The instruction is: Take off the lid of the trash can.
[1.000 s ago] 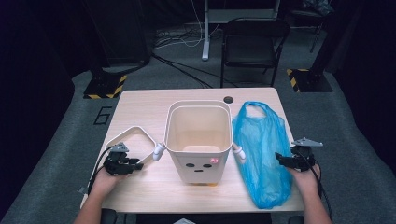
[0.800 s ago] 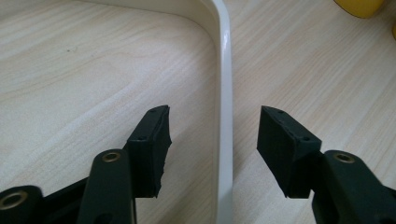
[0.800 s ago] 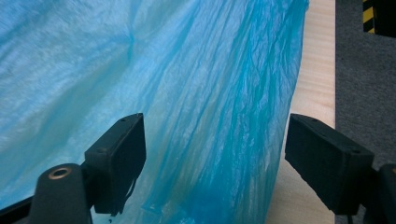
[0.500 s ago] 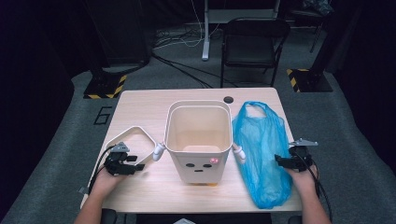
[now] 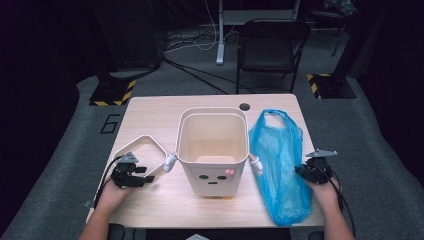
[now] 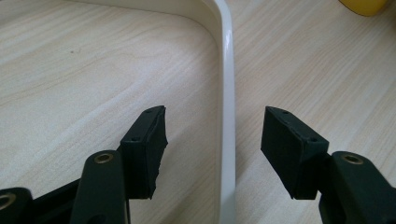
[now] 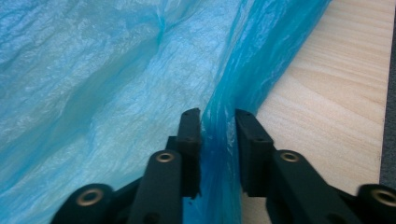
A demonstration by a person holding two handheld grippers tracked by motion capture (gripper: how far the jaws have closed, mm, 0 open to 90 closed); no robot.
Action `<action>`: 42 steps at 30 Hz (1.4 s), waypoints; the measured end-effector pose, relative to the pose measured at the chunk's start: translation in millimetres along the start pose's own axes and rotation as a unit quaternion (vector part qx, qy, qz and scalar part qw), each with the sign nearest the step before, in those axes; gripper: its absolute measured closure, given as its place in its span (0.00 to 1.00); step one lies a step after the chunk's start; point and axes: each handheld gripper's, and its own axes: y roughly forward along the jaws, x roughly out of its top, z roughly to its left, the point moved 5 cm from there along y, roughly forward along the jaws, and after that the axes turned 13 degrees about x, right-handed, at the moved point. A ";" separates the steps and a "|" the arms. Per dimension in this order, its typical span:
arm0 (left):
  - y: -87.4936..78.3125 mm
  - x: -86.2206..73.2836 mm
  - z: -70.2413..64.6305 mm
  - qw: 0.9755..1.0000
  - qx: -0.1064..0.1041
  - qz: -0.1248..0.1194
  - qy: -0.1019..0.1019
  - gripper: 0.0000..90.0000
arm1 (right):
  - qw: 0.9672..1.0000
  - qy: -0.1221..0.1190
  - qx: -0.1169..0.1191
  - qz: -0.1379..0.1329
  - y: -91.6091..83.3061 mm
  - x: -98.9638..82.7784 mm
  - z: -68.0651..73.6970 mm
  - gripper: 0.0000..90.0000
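Note:
A cream bin (image 5: 212,177) with a face on its front stands mid-table. Left of it lies a white loop-shaped frame (image 5: 145,136). My left gripper (image 5: 146,181) is at the frame's near side; its jaws have just been opening. In the left gripper view the frame's bar (image 6: 228,93) runs between the jaws of the left gripper (image 6: 215,114), touching neither pad. A blue plastic bag (image 5: 277,160) lies flat to the right of the bin. My right gripper (image 5: 300,172) has just been closing at the bag's right edge. A fold of the bag (image 7: 116,70) is pinched in the right gripper (image 7: 217,114).
The wooden table (image 5: 150,110) has a round cable hole (image 5: 244,106) at its far edge. Two small white knobs (image 5: 170,161) stick out from the bin's sides. A yellow foot (image 6: 369,4) shows under the bin. A black chair (image 5: 272,50) stands beyond the table.
The right gripper's jaws have narrowed onto the bag's right edge. Both hands, the bin, the frame and the bag have kept their places.

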 end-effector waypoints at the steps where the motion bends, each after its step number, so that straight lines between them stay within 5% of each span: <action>1: 0.2 0.0 -0.1 1.000 0.001 -0.001 0.000 0.44 | 1.000 0.003 -0.001 -0.002 0.0 0.3 0.0 0.64; 11: 0.6 -0.2 -0.4 1.000 0.000 0.003 0.003 0.44 | 0.998 0.010 -0.042 -0.040 0.4 13.3 -0.2 0.16; 15: 1.2 -0.7 -0.2 1.000 0.000 0.005 0.003 0.44 | 0.996 0.047 -0.033 -0.074 0.4 24.5 -1.9 0.06; 22: 1.2 -0.8 -0.4 1.000 -0.001 0.004 0.002 0.45 | 0.997 0.045 -0.060 -0.032 18.3 22.0 -6.1 0.02; 38: 0.3 0.1 1.6 1.000 0.006 -0.001 -0.008 0.44 | 0.998 0.028 -0.062 -0.009 29.0 16.8 -1.7 0.03; 42: -0.5 0.3 1.5 1.000 0.007 -0.004 -0.007 0.44 | 0.998 0.028 -0.045 -0.018 28.0 15.2 -1.9 0.11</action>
